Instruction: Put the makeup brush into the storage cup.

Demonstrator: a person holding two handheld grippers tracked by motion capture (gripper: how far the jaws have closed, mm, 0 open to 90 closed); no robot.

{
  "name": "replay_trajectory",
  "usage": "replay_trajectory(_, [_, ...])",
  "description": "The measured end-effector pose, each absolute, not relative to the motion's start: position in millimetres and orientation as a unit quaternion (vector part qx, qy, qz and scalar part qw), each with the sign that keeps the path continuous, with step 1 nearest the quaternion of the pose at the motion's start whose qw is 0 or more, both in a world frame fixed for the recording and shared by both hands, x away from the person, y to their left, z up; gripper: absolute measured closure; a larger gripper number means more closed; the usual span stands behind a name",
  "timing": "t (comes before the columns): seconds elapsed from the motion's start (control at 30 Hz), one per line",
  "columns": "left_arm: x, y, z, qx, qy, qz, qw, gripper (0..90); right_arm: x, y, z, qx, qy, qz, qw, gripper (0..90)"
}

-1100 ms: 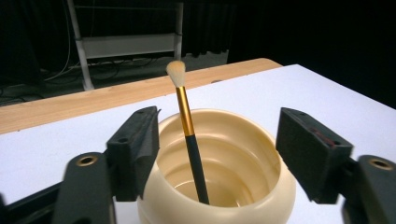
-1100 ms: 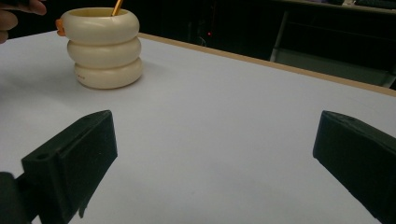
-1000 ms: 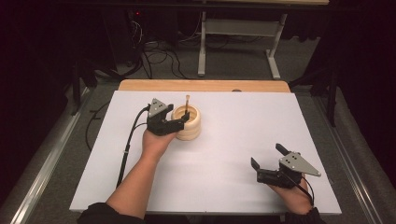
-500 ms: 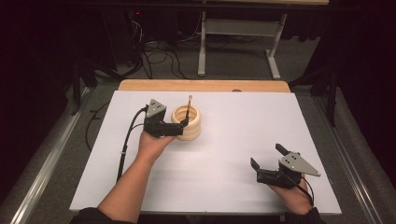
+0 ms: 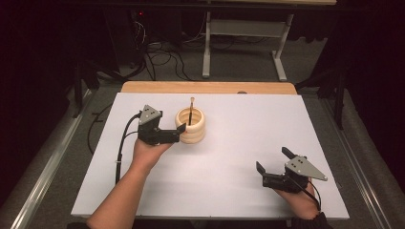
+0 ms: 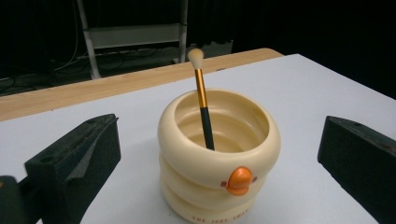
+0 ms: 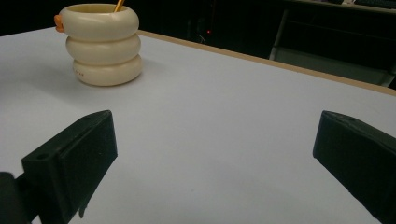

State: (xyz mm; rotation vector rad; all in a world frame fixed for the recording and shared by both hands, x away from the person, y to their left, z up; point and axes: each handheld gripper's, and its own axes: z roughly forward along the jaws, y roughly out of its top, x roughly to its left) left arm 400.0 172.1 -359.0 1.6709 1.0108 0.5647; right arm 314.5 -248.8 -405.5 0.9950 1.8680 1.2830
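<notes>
Brush (image 6: pixel 202 100) now stands bristles-up in the cream ringed holder (image 5: pixel 190 127) mid-table, left gripper (image 5: pixel 177 133) has let go and backed off to the holder's left, jaws spread, right gripper (image 5: pixel 272 165) idle and spread near the front edge, so placement looks done.

White rectangular table (image 5: pixel 229 157) with light wooden far edge; standing on it left of centre, cream ribbed three-ring ceramic pot (image 5: pixel 191 127).

A gold-and-black makeup brush (image 6: pixel 203 107) leans bristles-up inside the cream, three-ringed holder (image 6: pixel 219 163).
</notes>
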Motion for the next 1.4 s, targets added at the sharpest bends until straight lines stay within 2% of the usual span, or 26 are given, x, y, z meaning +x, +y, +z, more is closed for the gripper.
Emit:
replay_trajectory(1.0, [316,227,-384,0.691,0.433,0.242,0.525,1.3,314,-247,-407,0.378,0.717,0.486,0.328,0.9])
replay_trajectory(1.4, [285,231,-403,0.712,0.422,0.243,0.505,1.2,314,-243,-410,0.373,0.722,0.484,0.325,0.9])
